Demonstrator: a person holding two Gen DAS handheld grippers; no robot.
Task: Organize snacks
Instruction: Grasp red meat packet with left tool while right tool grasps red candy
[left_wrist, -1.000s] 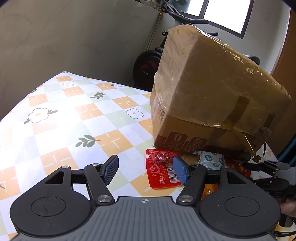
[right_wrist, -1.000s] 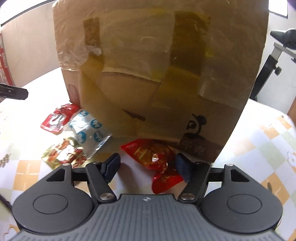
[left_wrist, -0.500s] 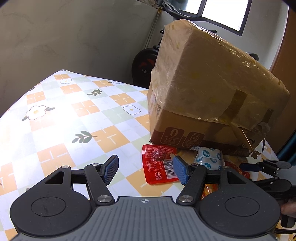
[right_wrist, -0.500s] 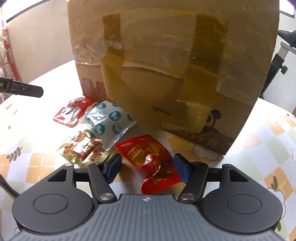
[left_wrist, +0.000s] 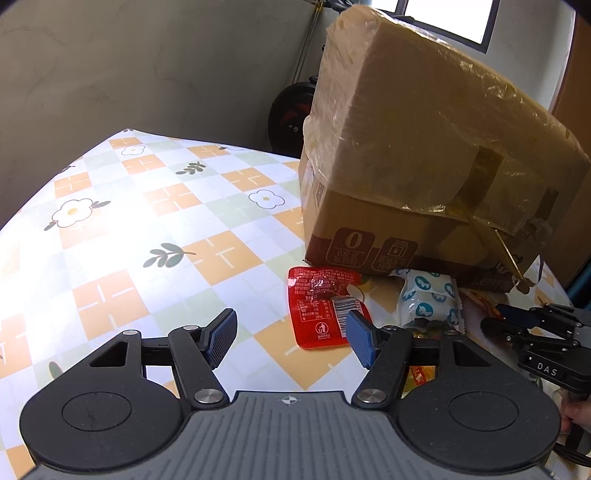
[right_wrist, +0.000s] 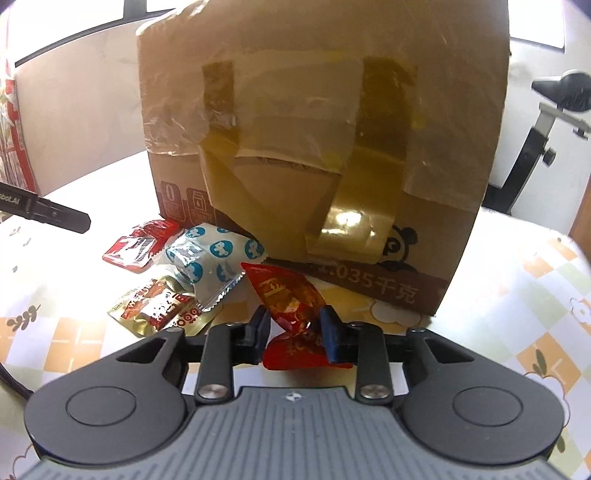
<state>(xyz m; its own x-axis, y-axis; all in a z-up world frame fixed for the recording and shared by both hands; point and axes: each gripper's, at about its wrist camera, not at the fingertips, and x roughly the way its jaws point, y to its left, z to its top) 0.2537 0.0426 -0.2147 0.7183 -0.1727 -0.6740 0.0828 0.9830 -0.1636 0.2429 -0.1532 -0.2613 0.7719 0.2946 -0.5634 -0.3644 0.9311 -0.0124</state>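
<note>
The right claw (right_wrist: 294, 332) is closing on the orange-red snack packet (right_wrist: 286, 295). A second ago its jaws stood wide, with the packet lying loose between them. Now the pads pinch the crumpled middle of the packet, whose far end sticks up towards the taped cardboard box (right_wrist: 321, 147). So this packet looks secured and ready to be lifted and sorted, though the grip may still be settling.

The left claw (left_wrist: 291, 338) has not changed: it hangs open and empty over the desk (left_wrist: 147, 229), with the flat red sachet (left_wrist: 321, 306) just beyond its pads.

The other snacks lie untouched in a loose cluster against the box's front edge: a white packet with blue dots (right_wrist: 210, 258), a gold-and-red packet (right_wrist: 159, 308) and the red sachet. Most of the sorting is probably still ahead.
</note>
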